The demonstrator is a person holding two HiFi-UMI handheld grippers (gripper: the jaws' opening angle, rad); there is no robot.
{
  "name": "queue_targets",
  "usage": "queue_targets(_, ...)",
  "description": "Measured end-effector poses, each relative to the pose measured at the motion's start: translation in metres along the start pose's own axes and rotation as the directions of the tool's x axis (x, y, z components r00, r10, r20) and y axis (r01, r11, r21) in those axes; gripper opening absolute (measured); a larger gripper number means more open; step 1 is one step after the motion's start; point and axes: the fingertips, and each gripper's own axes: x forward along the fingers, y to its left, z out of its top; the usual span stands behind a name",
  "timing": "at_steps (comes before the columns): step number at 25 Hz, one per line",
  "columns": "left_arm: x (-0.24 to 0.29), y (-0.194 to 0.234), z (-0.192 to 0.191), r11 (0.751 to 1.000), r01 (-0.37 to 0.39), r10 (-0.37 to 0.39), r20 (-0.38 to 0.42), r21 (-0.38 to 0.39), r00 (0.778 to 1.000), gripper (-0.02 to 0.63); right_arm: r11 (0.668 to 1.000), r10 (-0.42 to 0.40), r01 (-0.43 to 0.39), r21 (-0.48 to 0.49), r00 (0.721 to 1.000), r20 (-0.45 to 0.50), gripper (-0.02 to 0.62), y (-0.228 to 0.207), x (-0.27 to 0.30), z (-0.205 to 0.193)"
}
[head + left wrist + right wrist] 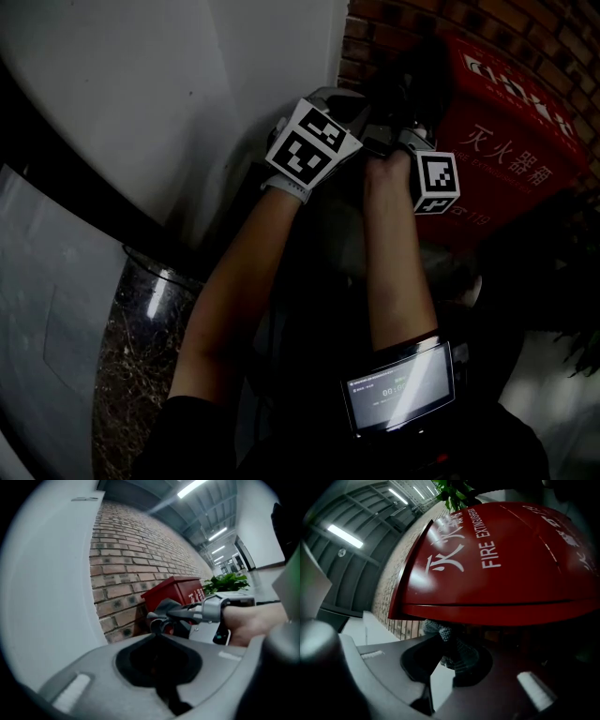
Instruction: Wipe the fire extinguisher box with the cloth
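Reddish-brown brick wall [136, 559] runs down the corridor, with a broad white pillar [51, 583] to its left, and tucked against the bricks sits the red metal fire extinguisher box [501, 559], white lettering across its sloping top. Beyond it a green leafy plant [226, 581] pokes up.

Both forearms reach forward in the dim head view, side by side, towards the box's near corner. The right claw [447, 639] is clamped tight on a grey knitted cloth [460, 653], and the bunched fabric sits right up under the box's lower red edge; whether it actually presses on the metal is hard to tell. The left claw [157, 635] is closed tip to tip with nothing in it, held just beside the right one, near the box's corner and short of the bricks.
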Motion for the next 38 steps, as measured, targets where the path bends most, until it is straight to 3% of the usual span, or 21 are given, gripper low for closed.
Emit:
queue_targets(5, 0.006, -0.012, -0.016, 1.000, 0.029, -0.029, -0.027, -0.006, 0.999, 0.003, 0.995, -0.079, 0.077, 0.056, 0.996, 0.030, 0.038, -0.033, -0.014, 0.005)
queue_targets(9, 0.012, -0.019, -0.029, 0.999, 0.042, -0.042, -0.038, -0.007, 0.998, 0.003, 0.994, -0.095, 0.094, 0.049, 0.995, 0.029, 0.038, -0.058, -0.024, 0.007)
queue_targets(16, 0.025, -0.037, -0.073, 0.997, 0.073, -0.075, -0.088, -0.036, 0.993, 0.003, 0.978, -0.190, 0.188, 0.087, 0.982, 0.014, 0.038, -0.105, -0.053, -0.007)
queue_targets(21, 0.038, -0.052, -0.104, 0.993, 0.085, -0.093, -0.118, -0.078, 0.989, 0.003, 0.964, -0.267, 0.267, 0.017, 0.964, -0.015, 0.038, -0.164, -0.080, -0.010)
queue_targets(25, 0.050, -0.074, -0.131, 0.990, 0.111, -0.123, -0.153, -0.085, 0.980, 0.003, 0.941, -0.337, 0.337, 0.020, 0.941, -0.023, 0.038, -0.200, -0.105, -0.017)
queue_targets(30, 0.062, -0.094, -0.175, 0.984, 0.123, -0.147, -0.194, -0.132, 0.970, 0.003, 0.921, -0.388, 0.386, -0.052, 0.920, -0.050, 0.038, -0.245, -0.125, -0.021)
queue_targets(38, 0.077, -0.107, -0.235, 0.977, 0.109, -0.157, -0.273, -0.181, 0.949, 0.003, 0.862, -0.507, 0.507, -0.009, 0.860, -0.052, 0.038, -0.308, -0.158, -0.032)
